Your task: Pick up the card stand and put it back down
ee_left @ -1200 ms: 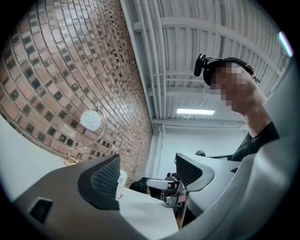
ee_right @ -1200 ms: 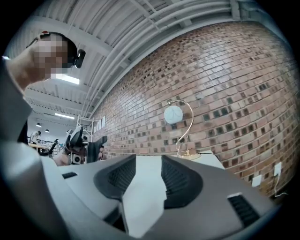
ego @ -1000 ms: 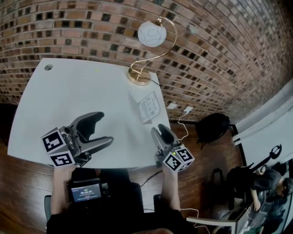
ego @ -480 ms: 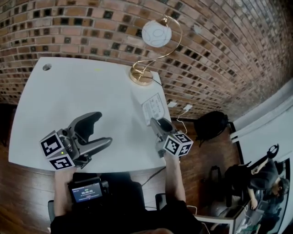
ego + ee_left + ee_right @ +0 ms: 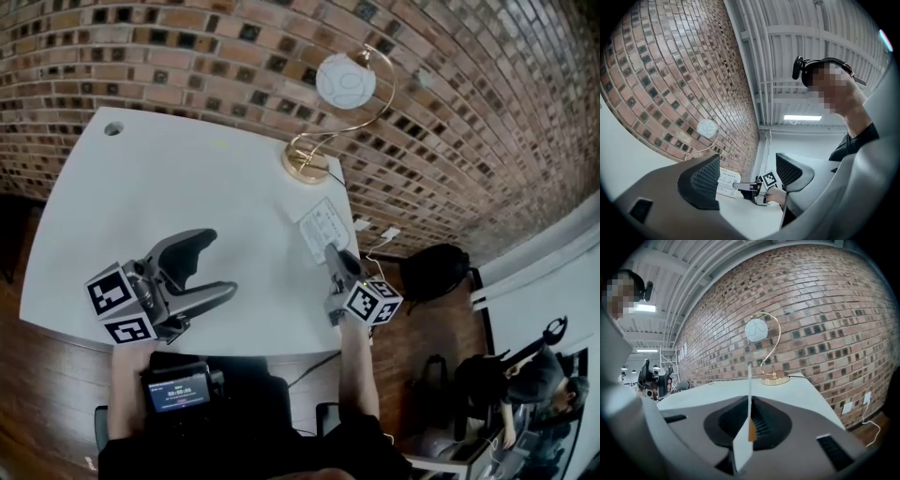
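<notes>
The card stand [image 5: 322, 225], a white printed card standing upright, is near the right edge of the white table [image 5: 141, 197]. My right gripper [image 5: 335, 255] reaches its near edge. In the right gripper view the card stand [image 5: 749, 394] shows edge-on between the dark pads, and the right gripper [image 5: 750, 425] has just closed its jaws on it. My left gripper [image 5: 215, 264] hovers open over the table's front left, with nothing between its fingers. From the left gripper view, past its own open jaws [image 5: 747, 176], the card stand [image 5: 726, 182] and the right gripper [image 5: 743, 186] meet.
A gold lamp [image 5: 323, 122] with a white globe stands at the table's back right, just beyond the card; a cable runs from its base. A brick wall closes the far side. The table's right edge lies just beside the card. A black bag [image 5: 431, 272] sits on the floor.
My right gripper has moved forward to the card stand and its jaws have closed together around the card's near edge. The left gripper stays much where it was, still open.
</notes>
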The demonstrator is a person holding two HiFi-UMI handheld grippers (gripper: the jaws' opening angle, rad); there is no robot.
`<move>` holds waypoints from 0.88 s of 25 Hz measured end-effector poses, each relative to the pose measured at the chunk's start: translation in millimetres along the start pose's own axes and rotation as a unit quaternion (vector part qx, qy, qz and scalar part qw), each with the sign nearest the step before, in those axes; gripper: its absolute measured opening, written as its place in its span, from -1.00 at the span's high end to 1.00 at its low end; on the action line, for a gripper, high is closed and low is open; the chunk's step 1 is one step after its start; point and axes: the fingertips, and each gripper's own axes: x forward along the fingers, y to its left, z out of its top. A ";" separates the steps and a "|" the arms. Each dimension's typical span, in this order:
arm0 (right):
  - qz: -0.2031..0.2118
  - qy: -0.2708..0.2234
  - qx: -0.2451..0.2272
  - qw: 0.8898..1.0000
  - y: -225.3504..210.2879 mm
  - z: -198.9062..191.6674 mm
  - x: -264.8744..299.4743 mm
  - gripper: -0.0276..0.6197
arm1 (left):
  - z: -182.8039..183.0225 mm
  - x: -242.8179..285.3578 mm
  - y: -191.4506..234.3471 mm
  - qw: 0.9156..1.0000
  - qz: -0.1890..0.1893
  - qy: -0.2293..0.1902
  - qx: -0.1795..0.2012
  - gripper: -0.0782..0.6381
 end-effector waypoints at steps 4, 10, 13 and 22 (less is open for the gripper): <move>0.042 -0.028 0.030 0.998 9.0 7.8 3.1 0.84 | 3.2 -4.3 1.9 1.000 0.007 -0.002 0.001 -0.26; 0.135 -0.066 0.068 0.986 49.7 37.3 3.7 0.84 | 8.4 -11.9 6.7 1.000 0.020 -0.005 0.005 -0.26; 0.182 -0.075 0.076 0.977 76.2 48.6 8.1 0.84 | 12.2 -16.1 6.8 1.000 0.021 -0.002 0.012 -0.26; 0.296 -0.080 0.057 0.950 152.6 77.0 18.5 0.84 | 21.2 -23.8 7.0 0.999 0.034 -0.007 0.020 -0.26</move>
